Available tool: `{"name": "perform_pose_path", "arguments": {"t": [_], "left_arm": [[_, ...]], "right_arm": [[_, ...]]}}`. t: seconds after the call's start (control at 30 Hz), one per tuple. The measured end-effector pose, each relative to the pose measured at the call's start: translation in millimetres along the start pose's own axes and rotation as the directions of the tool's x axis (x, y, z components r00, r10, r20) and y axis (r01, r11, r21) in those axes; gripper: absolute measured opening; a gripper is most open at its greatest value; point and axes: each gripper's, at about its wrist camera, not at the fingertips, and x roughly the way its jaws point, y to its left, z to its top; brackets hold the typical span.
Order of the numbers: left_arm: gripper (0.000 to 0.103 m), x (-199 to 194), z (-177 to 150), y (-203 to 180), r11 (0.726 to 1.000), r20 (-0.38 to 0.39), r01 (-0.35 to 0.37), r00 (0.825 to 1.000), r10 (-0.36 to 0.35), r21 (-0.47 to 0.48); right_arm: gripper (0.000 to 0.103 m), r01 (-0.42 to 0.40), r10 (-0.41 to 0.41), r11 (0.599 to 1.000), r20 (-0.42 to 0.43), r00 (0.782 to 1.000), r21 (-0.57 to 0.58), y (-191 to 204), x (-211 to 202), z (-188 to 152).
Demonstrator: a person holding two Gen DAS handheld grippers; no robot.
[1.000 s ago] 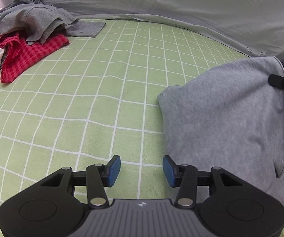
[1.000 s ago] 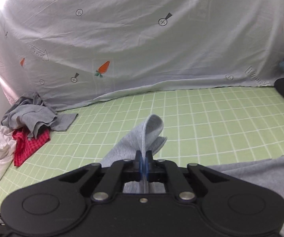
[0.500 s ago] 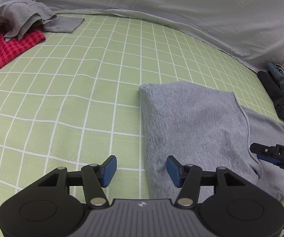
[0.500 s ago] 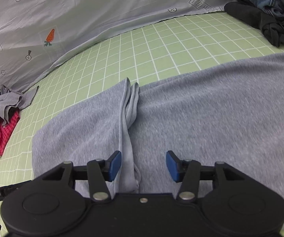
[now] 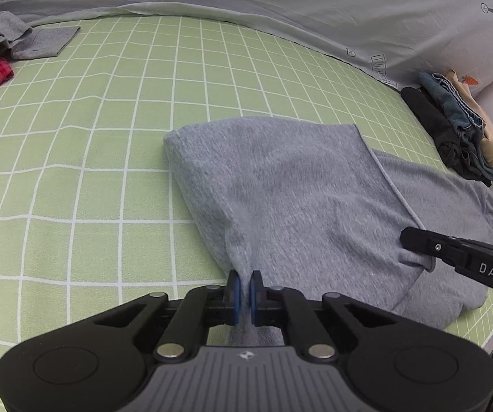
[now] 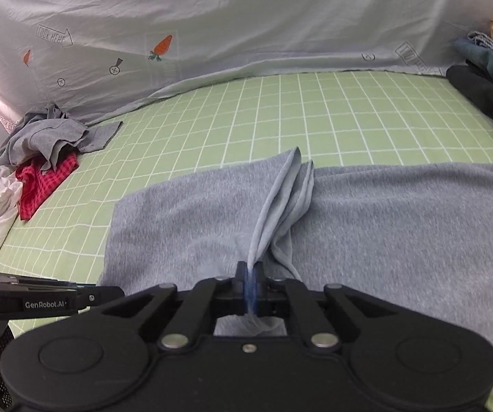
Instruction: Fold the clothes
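On the green checked bed sheet [image 5: 109, 137], the grey garment [image 5: 297, 189] stretches away toward the far edge from both near-edge grips, left gripper [image 5: 243, 290] and right gripper [image 6: 250, 283] each pinched on its fabric.

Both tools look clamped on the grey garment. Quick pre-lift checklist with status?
1. Left tool shut on the grey garment: ok.
2. Right tool shut on a bunched hem: ok.
3. All layers caught in each pinch: cannot tell.
4. Green checked sheet beyond the garment bare for the fold: ok.
5. Dark folded stack apart from the garment: ok.
6. Unfolded pile apart from the garment: ok.
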Motion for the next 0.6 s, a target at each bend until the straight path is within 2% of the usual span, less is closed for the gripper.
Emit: {"name": "perform_pose_path", "arguments": {"t": [0.13, 0.2, 0.27, 0.33, 0.4, 0.43, 0.47, 0.6], "left_arm": [[0.006, -18, -1, 15, 1.0, 0.047, 0.012, 0.999, -0.011, -0.021], [0.006, -14, -5, 25, 0.999, 0.023, 0.02, 1.0, -0.019, -0.05], [0.007, -7, -9, 29, 0.999, -0.016, -0.008, 1.0, 0.008, -0.032], [0.009, -6, -14, 29, 1.0, -0.046, -0.022, 0.999, 0.022, 0.005], [0.014, -13, -19, 30, 0.999, -0.038, -0.02, 0.999, 0.021, 0.035], [0.022, -15, -21, 31, 0.999, -0.038, -0.018, 0.999, 0.02, 0.046], [0.026, -17, -23, 31, 0.998, -0.04, -0.016, 0.999, 0.018, 0.055], [0.028, -21, -30, 34, 0.997, -0.058, 0.034, 0.998, -0.03, 0.068]], "right_arm": [[0.002, 0.064, -0.064, 0.998, -0.089, 0.994, 0.004, 0, 10, -18], [0.003, 0.097, -0.095, 0.995, -0.133, 0.987, 0.004, -1, 15, -27], [0.003, 0.129, -0.126, 0.992, -0.176, 0.976, 0.003, -1, 21, -36], [0.005, 0.165, -0.159, 0.986, -0.177, 0.971, 0.021, -2, 22, -39], [0.013, 0.201, -0.191, 0.979, -0.178, 0.965, 0.039, -2, 24, -43], [0.025, 0.206, -0.196, 0.977, -0.168, 0.966, 0.05, -2, 22, -43], [0.033, 0.212, -0.2, 0.975, -0.158, 0.967, 0.061, -1, 20, -44], [0.035, 0.231, -0.218, 0.968, -0.126, 0.968, 0.101, 1, 15, -47]]}}
